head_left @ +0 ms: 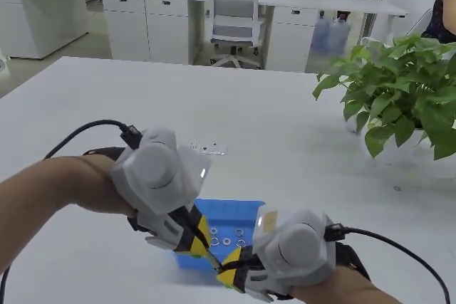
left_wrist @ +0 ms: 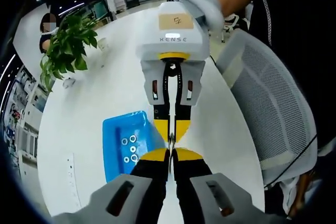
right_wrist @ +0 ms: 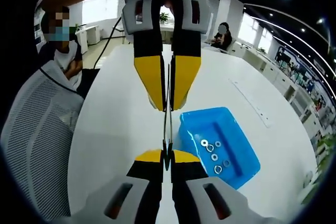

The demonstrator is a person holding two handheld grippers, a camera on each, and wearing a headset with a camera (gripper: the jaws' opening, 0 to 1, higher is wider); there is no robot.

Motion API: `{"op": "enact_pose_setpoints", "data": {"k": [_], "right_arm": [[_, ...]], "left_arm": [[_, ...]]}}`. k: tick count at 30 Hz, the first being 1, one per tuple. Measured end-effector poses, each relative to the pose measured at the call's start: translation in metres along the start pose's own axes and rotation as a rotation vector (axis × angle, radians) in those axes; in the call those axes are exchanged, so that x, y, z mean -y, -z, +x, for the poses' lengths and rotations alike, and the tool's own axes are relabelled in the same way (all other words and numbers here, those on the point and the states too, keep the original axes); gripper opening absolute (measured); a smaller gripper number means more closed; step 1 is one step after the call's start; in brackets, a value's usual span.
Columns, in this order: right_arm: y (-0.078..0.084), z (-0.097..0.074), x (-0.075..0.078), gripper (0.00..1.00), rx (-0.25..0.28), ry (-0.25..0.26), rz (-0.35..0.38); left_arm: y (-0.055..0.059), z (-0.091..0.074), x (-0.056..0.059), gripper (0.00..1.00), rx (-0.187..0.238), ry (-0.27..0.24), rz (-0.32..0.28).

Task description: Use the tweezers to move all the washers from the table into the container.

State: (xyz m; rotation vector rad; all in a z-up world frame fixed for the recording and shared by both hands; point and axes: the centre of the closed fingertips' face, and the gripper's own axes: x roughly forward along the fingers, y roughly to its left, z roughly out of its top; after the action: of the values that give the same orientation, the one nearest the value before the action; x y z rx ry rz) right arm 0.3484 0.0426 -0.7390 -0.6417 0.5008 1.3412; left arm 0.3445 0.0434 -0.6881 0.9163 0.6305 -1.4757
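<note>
The left tool (left_wrist: 170, 156) and right tool (right_wrist: 167, 157) both pinched the tweezers (right_wrist: 167, 124) (probably a handover) beside the container (right_wrist: 233, 132) holding washers (right_wrist: 213, 157).

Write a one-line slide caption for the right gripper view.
The right claw and left claw both pinch slim tweezers beside a blue tray of washers.

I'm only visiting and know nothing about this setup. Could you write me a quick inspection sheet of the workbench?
Surface: white table, smooth and level.
Job's things: blue tray holding several washers; tweezers held between the two grippers.
Clutter: potted plant; flat white strip.
Grippers: left gripper and right gripper face each other tip to tip, fingers shut on the tweezers.
Cables: black cable from the left gripper, another cable from the right.
Surroundings: office desks and a chair behind the table.
</note>
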Motion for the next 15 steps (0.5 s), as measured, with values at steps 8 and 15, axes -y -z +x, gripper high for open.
{"op": "enact_pose_setpoints", "data": {"k": [8, 15], "right_arm": [[0.010, 0.001, -0.004, 0.04, -0.029, -0.002, -0.020], [0.023, 0.007, -0.014, 0.04, -0.080, -0.027, -0.055]], "left_arm": [[0.018, 0.012, 0.007, 0.07, -0.026, -0.007, -0.020], [0.028, 0.029, 0.016, 0.07, -0.025, -0.001, -0.035]]}}
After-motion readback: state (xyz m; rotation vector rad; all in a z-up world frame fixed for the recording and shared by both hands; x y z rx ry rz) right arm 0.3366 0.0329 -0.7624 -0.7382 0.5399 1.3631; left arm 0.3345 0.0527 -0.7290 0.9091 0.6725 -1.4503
